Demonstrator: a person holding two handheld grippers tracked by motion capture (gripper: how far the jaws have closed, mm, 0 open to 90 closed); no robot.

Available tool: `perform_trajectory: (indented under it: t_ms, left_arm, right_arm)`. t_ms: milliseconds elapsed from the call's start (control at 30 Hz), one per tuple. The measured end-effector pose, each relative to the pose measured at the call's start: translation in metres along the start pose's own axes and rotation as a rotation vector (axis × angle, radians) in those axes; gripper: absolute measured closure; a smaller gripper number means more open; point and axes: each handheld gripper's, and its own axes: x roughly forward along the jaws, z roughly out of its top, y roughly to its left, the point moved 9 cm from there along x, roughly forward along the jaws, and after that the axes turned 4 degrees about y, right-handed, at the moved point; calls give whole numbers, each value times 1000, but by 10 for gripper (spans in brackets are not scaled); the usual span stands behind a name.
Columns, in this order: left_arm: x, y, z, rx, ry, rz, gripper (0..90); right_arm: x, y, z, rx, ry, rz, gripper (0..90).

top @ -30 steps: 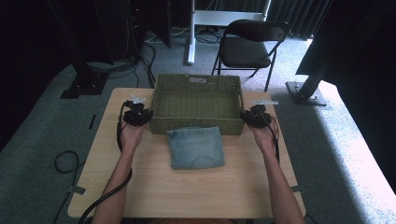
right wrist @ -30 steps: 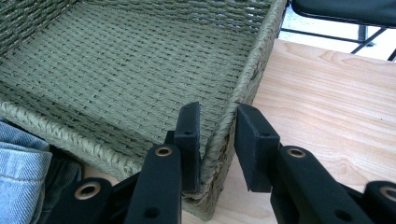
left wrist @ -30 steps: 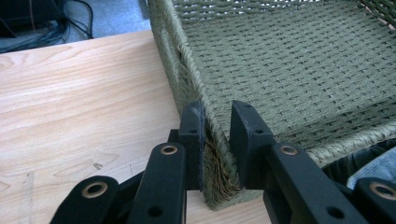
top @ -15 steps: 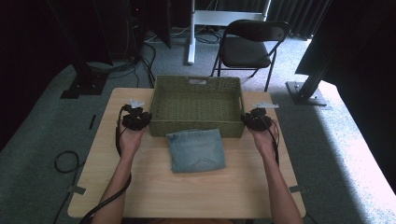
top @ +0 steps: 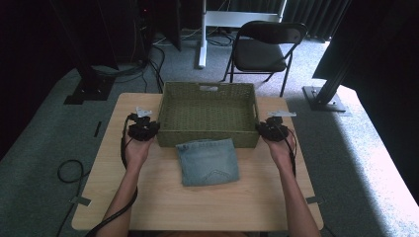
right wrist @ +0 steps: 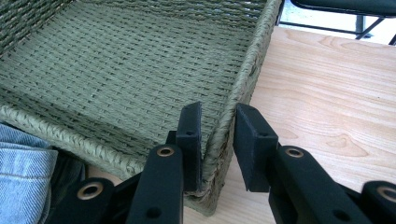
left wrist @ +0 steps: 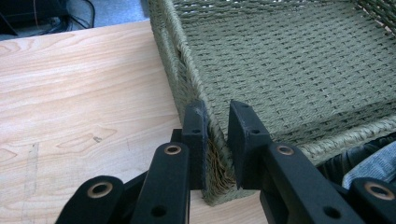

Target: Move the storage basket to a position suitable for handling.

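The woven basket (top: 207, 112) is set at the far middle of the bench (top: 148, 197). Its near left corner is clamped by the left gripper (left wrist: 215, 140), its near right corner by the right gripper (right wrist: 217, 144).

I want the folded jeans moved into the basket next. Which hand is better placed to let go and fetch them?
Roughly even, perhaps left: both grippers straddle basket walls, and the jeans lie slightly left of centre.

text: none legible | labels: none | brands: none | numbers: none | signs: none
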Motion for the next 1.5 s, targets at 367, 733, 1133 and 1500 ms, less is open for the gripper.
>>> perform_trajectory:
  t_ms: [367, 733, 1133, 1500]
  left_arm:
    - [-5, -2, -5, -17, 4, -13, 781]
    - [-6, 0, -1, 2, -23, -3, 713]
    - [-38, -9, 11, 52, -114, -34, 645]
    - [-56, -41, 5, 131, -143, -89, 616]
  right_arm:
    - [-4, 2, -4, 6, 10, 9, 729]
    - [-5, 1, -2, -20, -3, 7, 660]
    - [-29, 8, 4, -71, -76, 14, 592]
    - [-46, 37, -9, -151, -99, 63, 563]
